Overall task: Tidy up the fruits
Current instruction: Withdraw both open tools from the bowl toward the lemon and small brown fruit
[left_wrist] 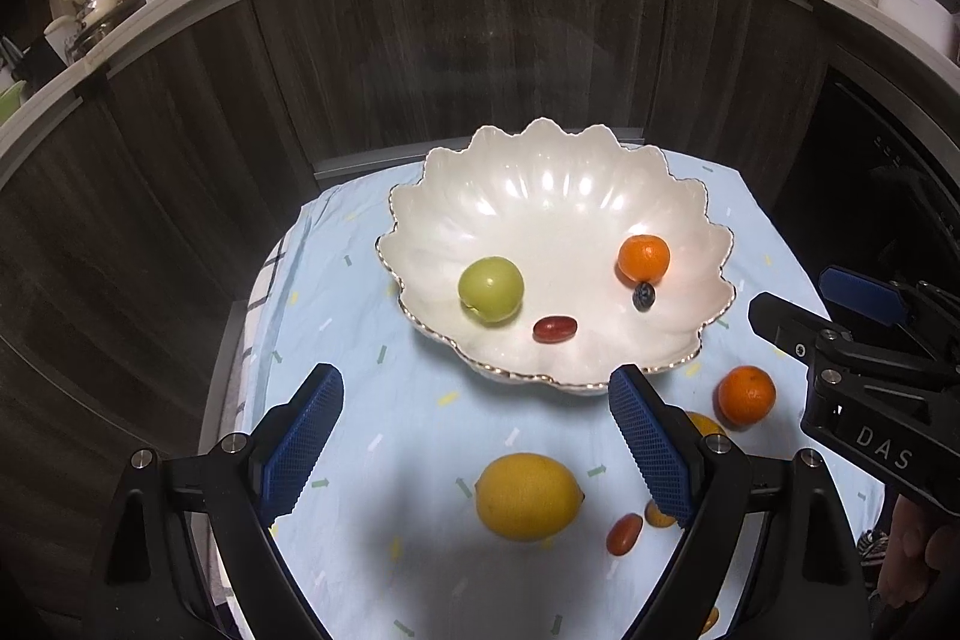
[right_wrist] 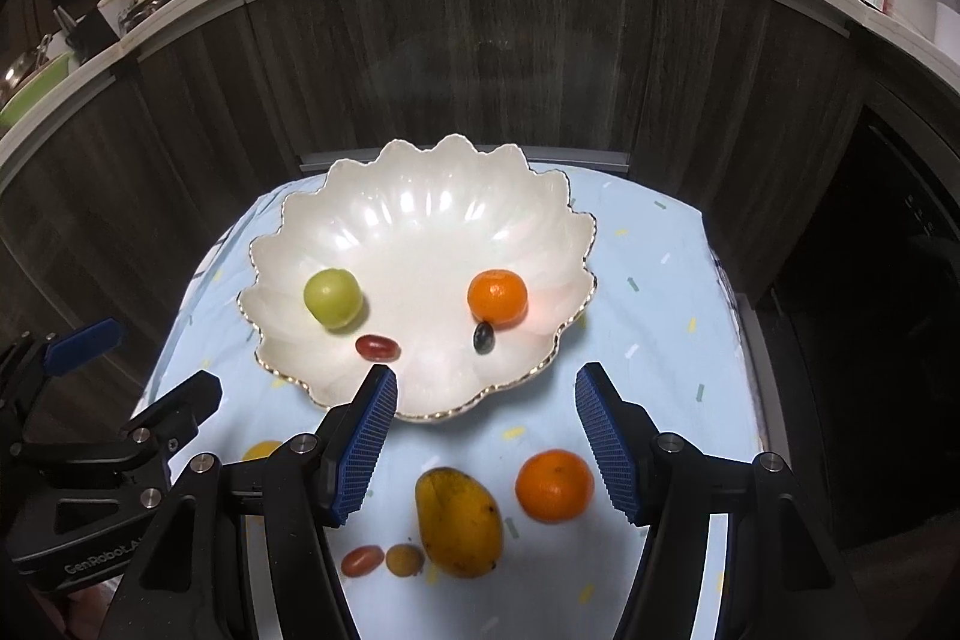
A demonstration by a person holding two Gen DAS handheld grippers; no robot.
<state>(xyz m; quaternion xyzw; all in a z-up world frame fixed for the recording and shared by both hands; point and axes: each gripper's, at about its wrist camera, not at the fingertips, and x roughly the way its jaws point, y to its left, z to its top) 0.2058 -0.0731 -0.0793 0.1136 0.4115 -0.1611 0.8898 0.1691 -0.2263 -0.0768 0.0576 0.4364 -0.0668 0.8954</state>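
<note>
- Fingers of the left gripper (left_wrist: pixel 477 436) spread wide, empty, angled down over the lemon (left_wrist: pixel 528 496) at lower centre.
- Right gripper (right_wrist: pixel 486 436) likewise parted, above the mango (right_wrist: pixel 459 520) and tangerine (right_wrist: pixel 554 485).
- White bowl (right_wrist: pixel 420 196) at mid-frame holds four fruits.

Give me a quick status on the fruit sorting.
Both claws open, empty: left, right. Four fruits in bowl. Lemon, mango, orange on cloth. Nothing in the way.
</note>
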